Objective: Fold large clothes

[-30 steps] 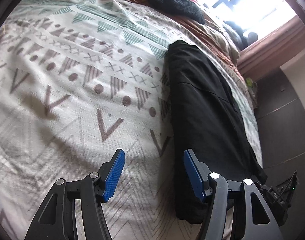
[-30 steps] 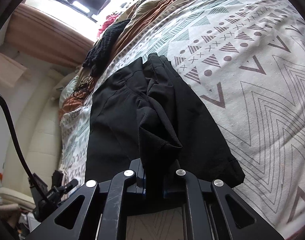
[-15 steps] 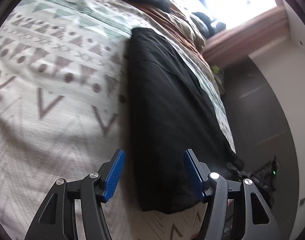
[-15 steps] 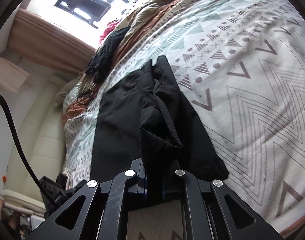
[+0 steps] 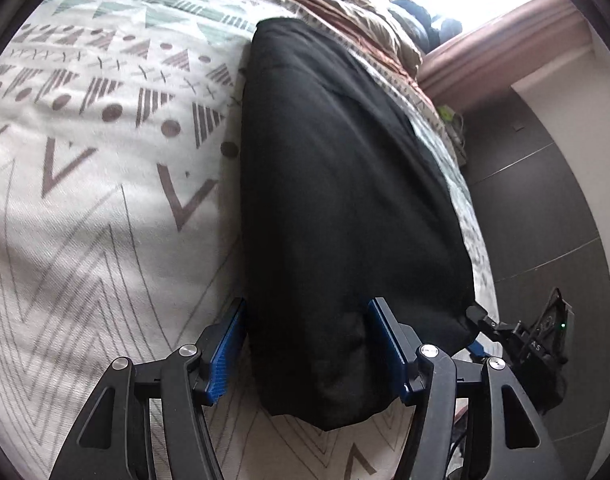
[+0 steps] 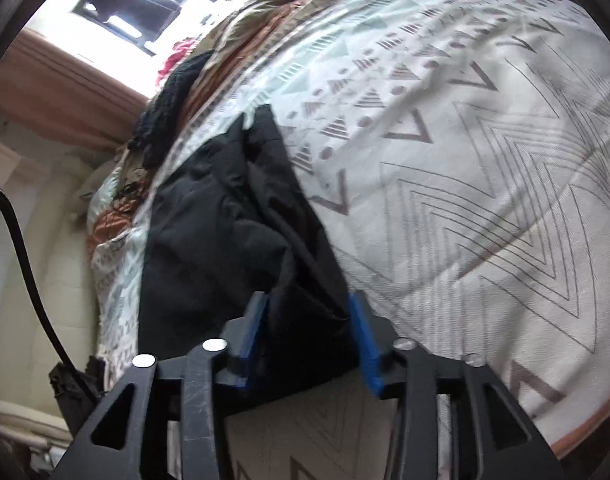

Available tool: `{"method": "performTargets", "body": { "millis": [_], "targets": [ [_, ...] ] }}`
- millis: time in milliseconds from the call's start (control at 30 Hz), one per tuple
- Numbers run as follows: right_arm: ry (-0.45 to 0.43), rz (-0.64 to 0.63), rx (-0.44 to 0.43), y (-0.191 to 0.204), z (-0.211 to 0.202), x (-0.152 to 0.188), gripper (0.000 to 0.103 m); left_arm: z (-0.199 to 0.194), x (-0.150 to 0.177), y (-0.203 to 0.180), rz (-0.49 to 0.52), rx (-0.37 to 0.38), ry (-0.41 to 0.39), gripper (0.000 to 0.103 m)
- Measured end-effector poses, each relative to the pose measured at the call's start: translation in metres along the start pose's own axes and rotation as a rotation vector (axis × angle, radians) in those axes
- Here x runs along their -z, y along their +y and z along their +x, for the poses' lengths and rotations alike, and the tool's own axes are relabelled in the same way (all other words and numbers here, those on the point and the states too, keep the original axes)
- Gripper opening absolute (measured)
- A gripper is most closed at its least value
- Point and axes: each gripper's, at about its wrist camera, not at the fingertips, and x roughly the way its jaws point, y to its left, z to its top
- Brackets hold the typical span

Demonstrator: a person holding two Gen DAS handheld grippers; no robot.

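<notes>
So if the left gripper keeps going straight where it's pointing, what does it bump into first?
Most likely the black garment. The left gripper is open, with the garment's near end between its fingers, so it would press into that cloth, lying on the patterned bedspread.

Only readable text I find: small white letters "AS" on black plastic device with green light (image 5: 545, 340), at far right beside my left tool. Nothing else legible, either view.

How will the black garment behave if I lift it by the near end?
Probably floppy: the black garment bunches between the opening right gripper. Likely sags lengthwise, lying long on the patterned bedspread. Probably not slippery; it looks matte.
</notes>
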Motion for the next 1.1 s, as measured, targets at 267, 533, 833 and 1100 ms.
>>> {"method": "performTargets", "body": {
  "millis": [267,533,833,1100],
  "targets": [
    [0.078,0.062,-0.065,-0.017,0.023,0.002,0.051,0.011,0.000,-0.012,0.022,-0.072,0.026,0.044],
    [0.095,0.018,-0.126,0.000,0.022,0.015,0.023,-0.015,-0.010,-0.013,0.046,-0.101,0.021,0.033],
    [0.157,-0.071,-0.134,0.038,0.029,0.044,0.023,-0.057,-0.014,0.018,0.010,-0.134,0.001,0.032],
    [0.199,-0.135,-0.137,0.060,0.033,0.073,0.023,-0.082,-0.003,0.030,0.001,-0.159,-0.006,0.032]
  ]
}}
